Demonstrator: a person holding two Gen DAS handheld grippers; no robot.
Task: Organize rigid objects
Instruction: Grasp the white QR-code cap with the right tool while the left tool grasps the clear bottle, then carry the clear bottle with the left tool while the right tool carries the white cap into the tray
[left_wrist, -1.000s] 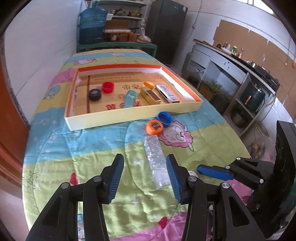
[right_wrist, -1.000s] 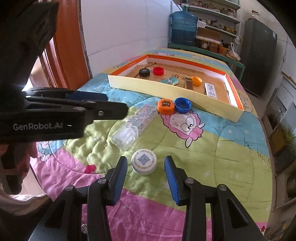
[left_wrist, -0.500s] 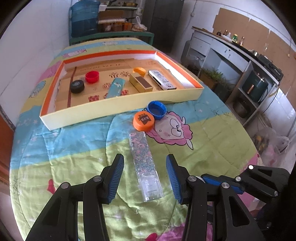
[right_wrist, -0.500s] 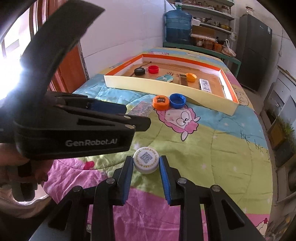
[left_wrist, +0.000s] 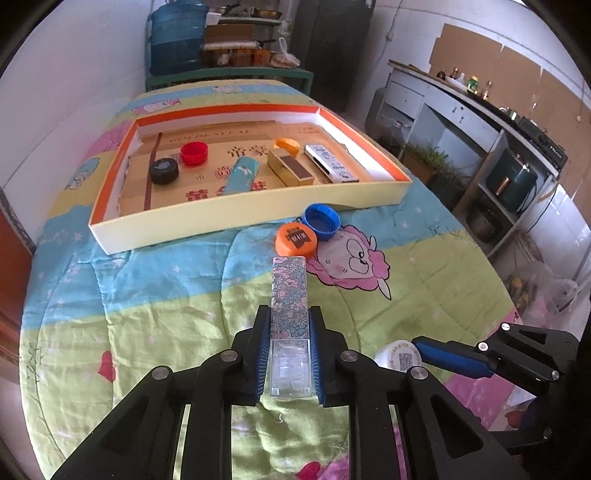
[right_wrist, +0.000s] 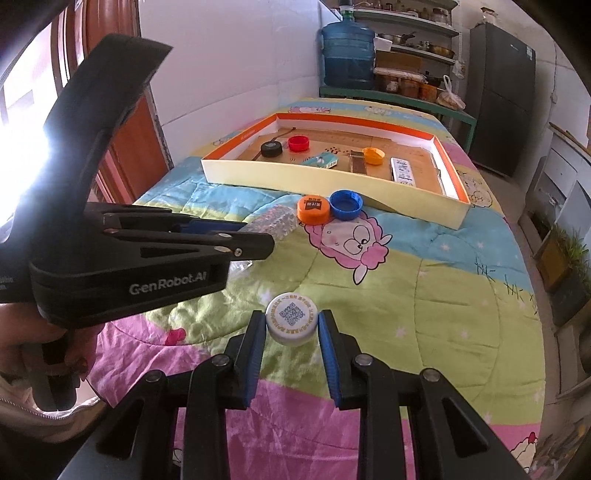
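Note:
My left gripper (left_wrist: 289, 325) is shut on a clear floral-patterned box (left_wrist: 289, 295) that lies on the quilt. My right gripper (right_wrist: 291, 325) is shut on a white cap with a QR code (right_wrist: 291, 317), also seen in the left wrist view (left_wrist: 397, 355). An orange cap (left_wrist: 296, 239) and a blue cap (left_wrist: 321, 221) lie just before the shallow tray (left_wrist: 240, 225). The tray holds a black cap (left_wrist: 164, 170), a red cap (left_wrist: 194, 153), a teal box (left_wrist: 242, 178), a gold box (left_wrist: 290, 171), an orange cap (left_wrist: 288, 144) and a white patterned box (left_wrist: 330, 162).
The cartoon quilt (left_wrist: 147, 295) covers the table. A wall and red door (right_wrist: 125, 122) run along the left. Blue water jug and shelf (right_wrist: 347, 55) stand behind the table; counters and appliances (left_wrist: 509, 177) stand to the right.
Both grippers have closed: the left moved onto the floral box and shut on it, the right shut on the white cap.

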